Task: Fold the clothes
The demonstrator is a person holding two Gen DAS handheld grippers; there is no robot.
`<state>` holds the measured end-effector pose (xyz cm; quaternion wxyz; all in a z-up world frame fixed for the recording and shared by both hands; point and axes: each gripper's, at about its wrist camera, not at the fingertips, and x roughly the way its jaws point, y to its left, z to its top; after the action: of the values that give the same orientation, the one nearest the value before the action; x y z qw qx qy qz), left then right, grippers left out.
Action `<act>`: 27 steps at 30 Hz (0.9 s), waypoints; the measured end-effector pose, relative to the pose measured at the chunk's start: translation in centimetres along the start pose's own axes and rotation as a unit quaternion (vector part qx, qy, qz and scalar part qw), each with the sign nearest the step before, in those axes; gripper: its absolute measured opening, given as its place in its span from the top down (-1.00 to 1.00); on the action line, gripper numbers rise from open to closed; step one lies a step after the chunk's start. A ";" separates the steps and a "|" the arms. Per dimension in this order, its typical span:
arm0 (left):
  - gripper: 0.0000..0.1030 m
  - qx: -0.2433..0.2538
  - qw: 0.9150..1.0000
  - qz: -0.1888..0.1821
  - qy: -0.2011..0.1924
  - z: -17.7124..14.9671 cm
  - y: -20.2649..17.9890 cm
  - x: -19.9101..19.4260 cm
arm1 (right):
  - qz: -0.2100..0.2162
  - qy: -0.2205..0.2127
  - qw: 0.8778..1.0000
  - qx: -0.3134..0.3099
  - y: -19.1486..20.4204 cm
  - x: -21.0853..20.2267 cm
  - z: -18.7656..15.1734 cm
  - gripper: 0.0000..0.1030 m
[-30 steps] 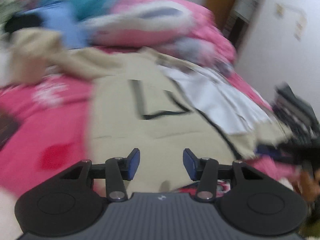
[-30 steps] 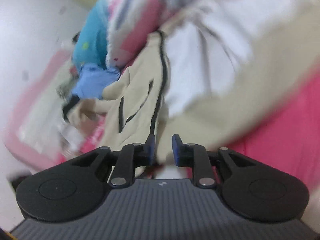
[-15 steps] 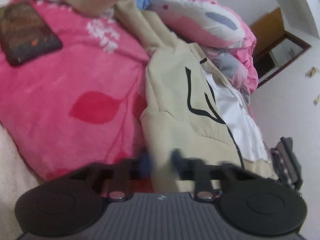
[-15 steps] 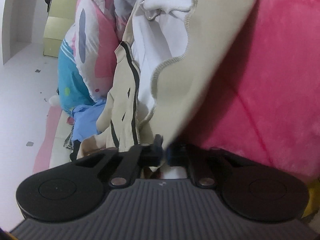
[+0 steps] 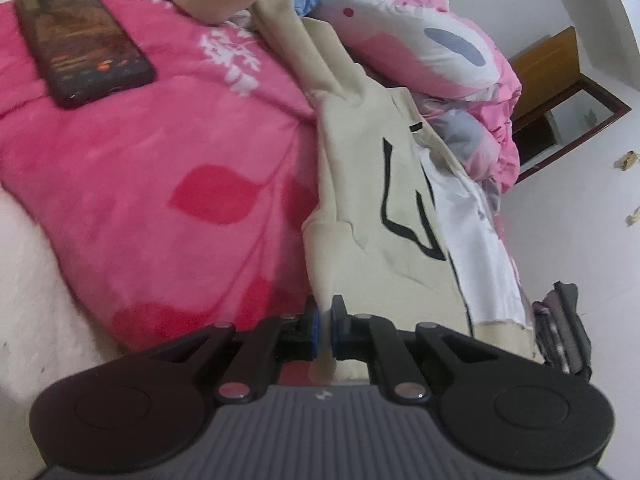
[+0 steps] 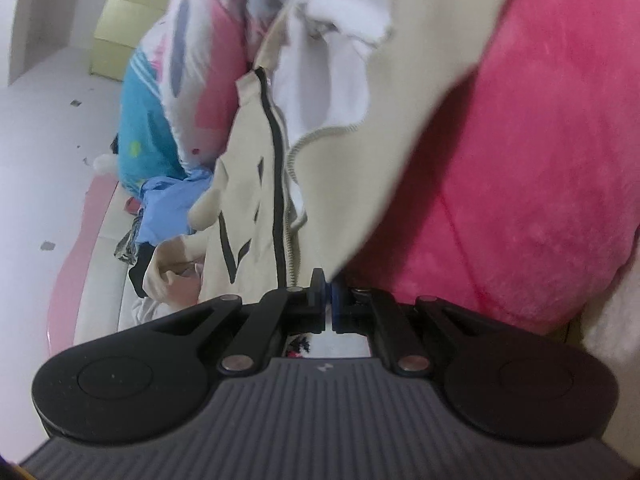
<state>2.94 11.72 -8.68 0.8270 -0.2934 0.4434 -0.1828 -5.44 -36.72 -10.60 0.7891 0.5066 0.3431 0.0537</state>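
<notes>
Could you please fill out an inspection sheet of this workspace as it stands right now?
Surface: pink floral blanket on a bed.
Job's things: beige zip jacket with black trim and white lining, lying open on the blanket.
Clutter: smartphone on the blanket; pink patterned duvet; light blue garment; dark striped fabric at the bed edge.
Grippers: left gripper shut on the jacket's hem; right gripper shut on the jacket's edge.
Cables: nothing seen.
Surroundings: white floor, yellow-green box, wooden door frame.
</notes>
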 end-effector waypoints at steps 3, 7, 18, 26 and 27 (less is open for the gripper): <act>0.76 0.021 1.000 0.010 -0.004 -0.1 0.0 -0.2 | -0.025 0.024 0.999 0.001 -0.7 -0.1 0.1 0.93; 0.36 0.052 0.998 0.023 -0.020 -0.2 -0.5 -1.3 | -0.039 0.008 0.998 -0.038 0.6 -3.1 0.2 0.90; 0.11 0.126 0.989 0.045 -0.069 2.0 -3.0 -1.0 | 0.022 -0.011 0.965 -0.262 11.2 1.4 0.5 0.83; 0.11 0.161 0.983 0.063 -0.059 0.4 -2.6 0.9 | -0.067 0.016 0.898 -0.435 10.7 12.0 -4.9 0.72; 0.10 0.163 0.983 0.062 -0.059 0.5 -2.5 0.7 | -0.070 0.009 0.890 -0.450 10.9 11.8 -5.3 0.72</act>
<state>3.62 9.55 -7.28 0.8981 -0.1364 0.3756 -0.1834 3.22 -22.32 -8.55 0.9311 0.0712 0.3240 0.1519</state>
